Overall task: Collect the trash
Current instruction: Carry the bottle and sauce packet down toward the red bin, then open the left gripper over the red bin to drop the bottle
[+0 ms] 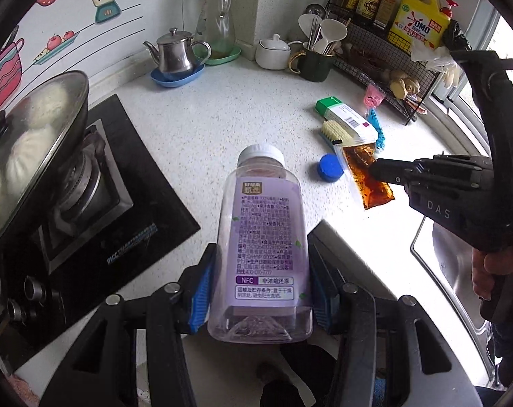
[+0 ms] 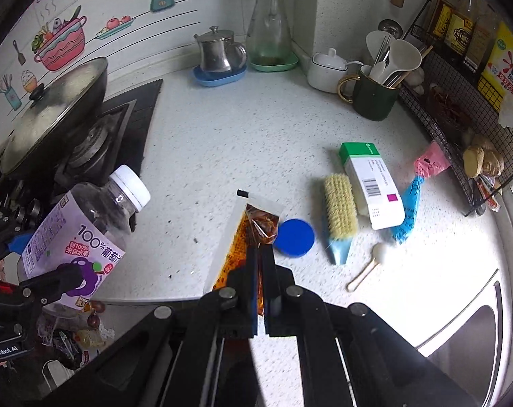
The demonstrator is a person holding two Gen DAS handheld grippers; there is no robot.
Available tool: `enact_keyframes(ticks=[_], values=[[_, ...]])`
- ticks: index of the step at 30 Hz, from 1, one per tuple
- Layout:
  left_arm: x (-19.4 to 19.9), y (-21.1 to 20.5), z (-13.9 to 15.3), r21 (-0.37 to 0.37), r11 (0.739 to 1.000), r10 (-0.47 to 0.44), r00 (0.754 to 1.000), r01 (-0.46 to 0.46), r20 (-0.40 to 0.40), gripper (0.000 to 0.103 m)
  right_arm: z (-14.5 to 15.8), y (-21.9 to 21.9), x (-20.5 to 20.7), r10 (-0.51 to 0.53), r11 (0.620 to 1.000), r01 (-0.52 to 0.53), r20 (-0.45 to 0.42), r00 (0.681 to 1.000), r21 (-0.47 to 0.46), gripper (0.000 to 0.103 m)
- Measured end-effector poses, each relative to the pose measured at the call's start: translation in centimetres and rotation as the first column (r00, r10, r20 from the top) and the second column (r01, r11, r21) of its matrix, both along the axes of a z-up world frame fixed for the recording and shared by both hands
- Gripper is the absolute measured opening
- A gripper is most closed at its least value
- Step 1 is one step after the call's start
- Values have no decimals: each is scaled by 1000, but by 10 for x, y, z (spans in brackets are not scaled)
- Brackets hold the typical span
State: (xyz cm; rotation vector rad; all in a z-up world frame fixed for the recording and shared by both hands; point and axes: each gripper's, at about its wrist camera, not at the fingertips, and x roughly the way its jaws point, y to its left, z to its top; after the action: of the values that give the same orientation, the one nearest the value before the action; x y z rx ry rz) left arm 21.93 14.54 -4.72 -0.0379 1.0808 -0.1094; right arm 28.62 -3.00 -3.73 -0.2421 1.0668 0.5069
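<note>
**Plastic in both claws: one stiff bottle, one limp sauce packet**

Your left claw (image 1: 260,288) is clamped across the lower body of the clear bottle (image 1: 261,237), blue pads pressing on either side of the purple label, white cap pointing away from you. The bottle looks empty or nearly so, which would make it light, and its walls are thin and smooth; squeeze harder and you may dent it, loosen and it could slide out base first. The flat labelled faces where you have it now are the best hold, since the label gives more friction than bare plastic.

Your right claw (image 2: 260,257) is pinched fully together on one end of the sauce packet (image 2: 253,234), which hangs above the white speckled desk (image 2: 222,142). The packet is soft, floppy and full of oily reddish liquid; its torn top corner looks open, so I judge it could drip if you tip that end down. Keep the grip on the sealed edge, not the bulging middle, which could burst or squirt.

Still lying on the desk just beside the packet are the blue cap (image 2: 294,237), the scrub brush (image 2: 339,208) and the green-and-white box (image 2: 371,186)
</note>
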Motion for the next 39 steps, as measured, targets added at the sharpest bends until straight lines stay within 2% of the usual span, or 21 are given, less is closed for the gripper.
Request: enact_keyframes(ticks=[9, 15, 20, 30, 39], values=[[-75, 3, -7, 10, 1000, -21, 1000, 21, -14, 47, 4, 11, -92, 23, 1000, -23, 0, 1000, 5, 1], [-114, 5, -24, -9, 1000, -5, 998, 5, -55, 47, -8, 13, -126, 40, 999, -39, -36, 999, 6, 1], [-133, 5, -51, -37, 999, 24, 993, -28, -113, 47, -29, 14, -143, 56, 998, -57, -87, 995, -8, 1], [-144, -1, -135, -48, 996, 56, 971, -69, -233, 47, -104, 14, -161, 76, 995, -87, -181, 981, -56, 1], [-129, -4, -254, -76, 992, 69, 946, -98, -316, 47, -206, 12, -157, 54, 994, -75, -226, 973, -85, 1]])
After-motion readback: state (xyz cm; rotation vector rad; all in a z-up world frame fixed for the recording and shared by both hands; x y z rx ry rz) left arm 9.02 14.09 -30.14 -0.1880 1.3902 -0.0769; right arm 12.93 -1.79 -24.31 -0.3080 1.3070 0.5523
